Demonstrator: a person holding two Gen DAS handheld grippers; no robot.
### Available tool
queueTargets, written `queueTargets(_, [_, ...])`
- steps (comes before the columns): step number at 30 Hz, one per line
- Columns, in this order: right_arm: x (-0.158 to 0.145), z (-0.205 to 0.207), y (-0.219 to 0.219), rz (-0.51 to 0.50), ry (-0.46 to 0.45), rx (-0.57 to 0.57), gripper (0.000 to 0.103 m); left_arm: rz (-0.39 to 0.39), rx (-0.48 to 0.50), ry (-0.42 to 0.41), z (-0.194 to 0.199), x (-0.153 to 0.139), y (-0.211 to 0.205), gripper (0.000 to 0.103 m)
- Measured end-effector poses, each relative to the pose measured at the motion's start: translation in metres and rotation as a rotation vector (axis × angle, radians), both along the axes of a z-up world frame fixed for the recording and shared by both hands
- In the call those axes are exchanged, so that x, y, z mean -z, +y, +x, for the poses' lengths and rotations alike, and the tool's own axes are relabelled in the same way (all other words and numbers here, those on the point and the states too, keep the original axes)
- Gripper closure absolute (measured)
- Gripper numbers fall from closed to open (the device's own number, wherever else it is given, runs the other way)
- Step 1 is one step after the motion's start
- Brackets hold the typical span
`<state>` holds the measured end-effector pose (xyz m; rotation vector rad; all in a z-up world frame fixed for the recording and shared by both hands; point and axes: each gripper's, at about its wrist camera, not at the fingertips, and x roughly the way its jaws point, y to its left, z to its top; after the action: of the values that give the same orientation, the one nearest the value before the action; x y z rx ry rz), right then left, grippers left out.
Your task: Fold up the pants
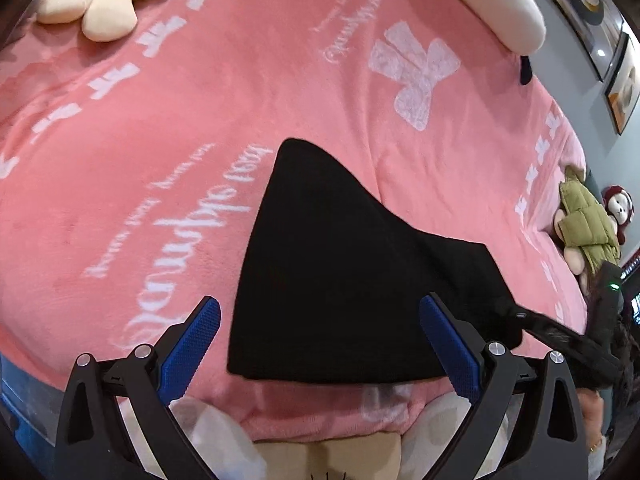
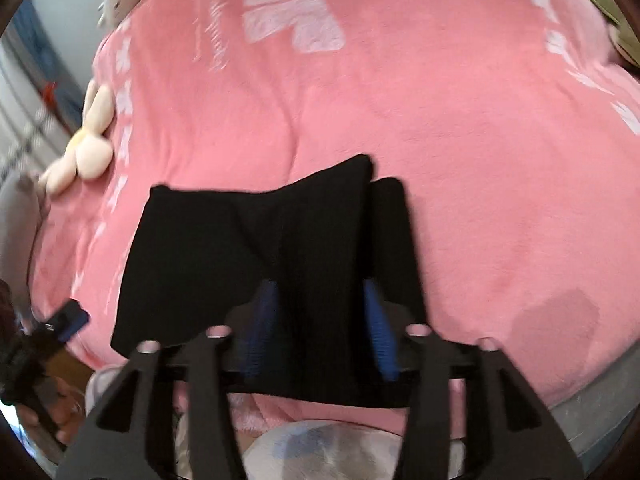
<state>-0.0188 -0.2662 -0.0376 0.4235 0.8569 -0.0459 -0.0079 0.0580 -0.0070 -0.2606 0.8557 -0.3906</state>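
Observation:
Black pants (image 1: 340, 280) lie folded on a pink blanket (image 1: 180, 140) near the bed's front edge. My left gripper (image 1: 320, 344) is open, its blue pads spread wide over the pants' near left part, holding nothing. In the right wrist view the pants (image 2: 224, 248) lie in a folded stack with an upper layer slightly offset. My right gripper (image 2: 320, 320) hovers over the pants' near right part with its blue pads apart on either side of a raised fold; it also shows in the left wrist view (image 1: 560, 328). The image is blurred.
A cream flower plush (image 1: 104, 4) lies at the far left of the bed, also in the right wrist view (image 2: 88, 140). A monkey plush in a green jacket (image 1: 584, 224) sits at the right edge. A white pillow (image 1: 500, 4) lies at the far end.

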Motion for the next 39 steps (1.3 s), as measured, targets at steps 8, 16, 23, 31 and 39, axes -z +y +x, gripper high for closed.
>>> queueTargets(8, [0.045, 0.015, -0.022, 0.131, 0.060, 0.001, 0.023, -0.151, -0.055, 0.217, 0.041, 0.054, 0.006, 0.008])
queueTargets(16, [-0.012, 0.011, 0.006, 0.231, -0.111, -0.127, 0.066, -0.262, -0.026, 0.151, 0.041, 0.021, 0.029, 0.087])
queueTargets(23, [0.033, -0.010, 0.008, 0.121, 0.020, 0.001, 0.049, 0.014, -0.072, 0.203, 0.011, 0.024, 0.038, 0.077])
queueTargets(31, [-0.060, 0.018, 0.079, 0.035, -0.174, -0.254, 0.095, 0.040, -0.107, -0.074, 0.007, -0.043, 0.022, 0.066])
queueTargets(39, [0.038, 0.112, 0.041, 0.009, 0.097, -0.162, 0.103, 0.141, -0.090, 0.174, 0.116, 0.032, -0.027, 0.067])
